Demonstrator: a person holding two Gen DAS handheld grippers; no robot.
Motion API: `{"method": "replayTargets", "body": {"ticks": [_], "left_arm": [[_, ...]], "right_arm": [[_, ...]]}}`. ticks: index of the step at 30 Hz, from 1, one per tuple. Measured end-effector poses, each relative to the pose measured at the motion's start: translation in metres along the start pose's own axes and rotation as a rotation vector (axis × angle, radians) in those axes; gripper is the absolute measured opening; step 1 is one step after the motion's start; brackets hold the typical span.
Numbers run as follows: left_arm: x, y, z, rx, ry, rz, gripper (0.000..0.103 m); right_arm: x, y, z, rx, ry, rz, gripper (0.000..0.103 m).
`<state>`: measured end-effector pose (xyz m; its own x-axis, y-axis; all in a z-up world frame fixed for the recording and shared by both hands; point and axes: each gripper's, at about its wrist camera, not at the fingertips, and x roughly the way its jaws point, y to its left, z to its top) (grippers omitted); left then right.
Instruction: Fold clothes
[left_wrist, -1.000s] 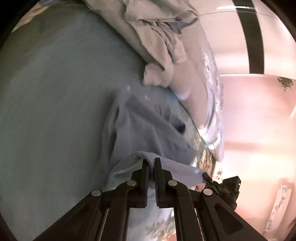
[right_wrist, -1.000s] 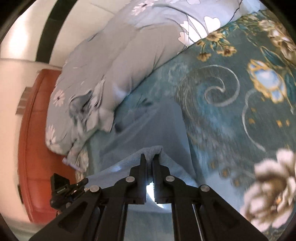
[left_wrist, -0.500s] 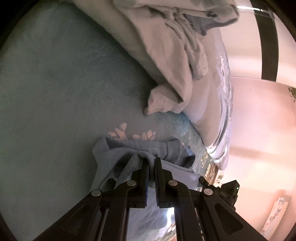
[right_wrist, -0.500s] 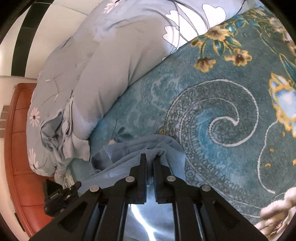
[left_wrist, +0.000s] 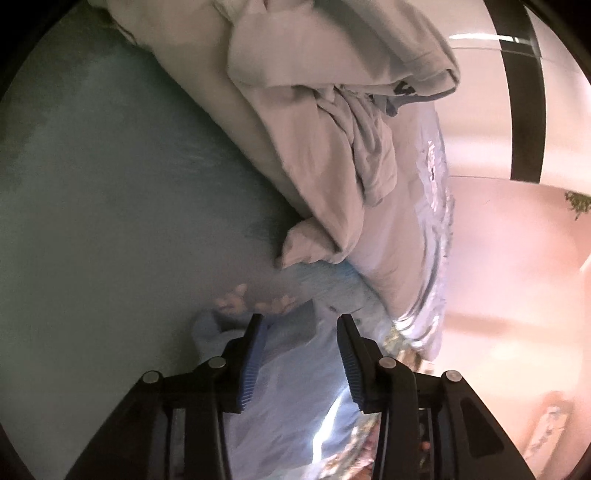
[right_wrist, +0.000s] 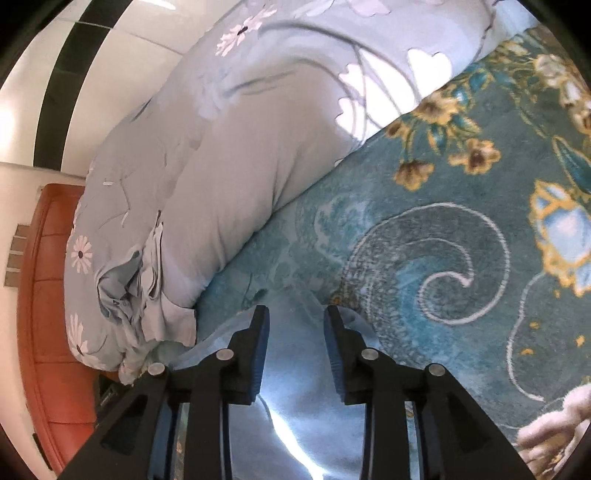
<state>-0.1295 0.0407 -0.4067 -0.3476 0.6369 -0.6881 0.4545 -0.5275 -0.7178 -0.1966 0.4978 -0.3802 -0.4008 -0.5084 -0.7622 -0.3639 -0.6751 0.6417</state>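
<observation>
- Garment (left_wrist: 291, 391), pale blue, lies flat on the bed (right_wrist: 424, 236) beneath both grippers.
- Left gripper (left_wrist: 300, 321) released, jaws apart over the cloth.
- Right gripper (right_wrist: 295, 312) likewise released.
- Grey duvet (right_wrist: 229, 155) bunched just beyond.

Left gripper (left_wrist: 300, 325) jaws apart, blue garment (left_wrist: 284, 398) in gap. Ahead-right: crumpled pale clothes pile (left_wrist: 332, 147) on duvet blocks passage. Left side: bare teal blanket (left_wrist: 110, 221), open room.

Right gripper (right_wrist: 294, 317) jaws apart. Floral duvet (right_wrist: 229, 177) obstructs ahead-left; patterned blanket (right_wrist: 443, 251) ahead-right unobstructed.
</observation>
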Motion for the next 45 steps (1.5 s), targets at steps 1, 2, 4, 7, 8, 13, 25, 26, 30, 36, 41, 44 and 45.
{"method": "replayTargets", "body": {"ticks": [1,2,4,7,8,13,25,26,30,36,41,44,45], "left_arm": [[-0.004,0.003,-0.006,0.015,-0.006,0.031,0.044],[-0.008,0.005,-0.012,0.029,-0.011,0.061,0.045],[-0.012,0.01,-0.025,0.061,-0.007,0.113,0.049],[-0.002,0.019,-0.047,0.123,0.07,0.173,0.051],[0.002,0.02,-0.052,0.144,0.086,0.191,0.051],[0.022,0.031,-0.07,0.196,0.136,0.246,0.053],[0.009,0.036,-0.074,0.165,0.061,0.18,0.015],[0.004,0.036,-0.076,0.156,0.056,0.164,0.015],[-0.025,0.033,-0.082,0.1,0.054,0.087,0.014],[-0.07,-0.004,-0.113,0.17,0.074,0.138,0.014],[-0.08,0.011,-0.133,0.204,0.072,0.167,0.014],[-0.057,0.042,-0.138,0.185,0.111,0.234,0.014],[-0.046,0.053,-0.139,0.173,0.131,0.263,0.014]], "right_arm": [[-0.002,-0.003,-0.003,-0.002,0.003,0.001,0.033],[-0.005,-0.008,-0.009,-0.009,0.015,-0.004,0.036],[-0.005,-0.018,-0.02,-0.025,0.053,-0.025,0.039],[0.0,-0.036,-0.039,-0.048,0.115,-0.073,0.039],[0.002,-0.041,-0.044,-0.047,0.123,-0.08,0.039],[0.012,-0.058,-0.059,0.001,0.137,-0.041,0.039],[0.018,-0.037,-0.053,-0.012,0.127,0.014,0.009],[0.013,-0.034,-0.053,-0.02,0.126,0.019,0.009],[-0.014,-0.021,-0.052,-0.013,0.126,0.077,0.009],[-0.047,-0.007,-0.076,-0.057,0.148,0.1,0.009],[-0.052,-0.015,-0.104,-0.069,0.192,0.096,0.009],[-0.031,-0.044,-0.12,-0.012,0.23,0.066,0.009],[-0.022,-0.054,-0.124,0.017,0.243,0.049,0.009]]}}
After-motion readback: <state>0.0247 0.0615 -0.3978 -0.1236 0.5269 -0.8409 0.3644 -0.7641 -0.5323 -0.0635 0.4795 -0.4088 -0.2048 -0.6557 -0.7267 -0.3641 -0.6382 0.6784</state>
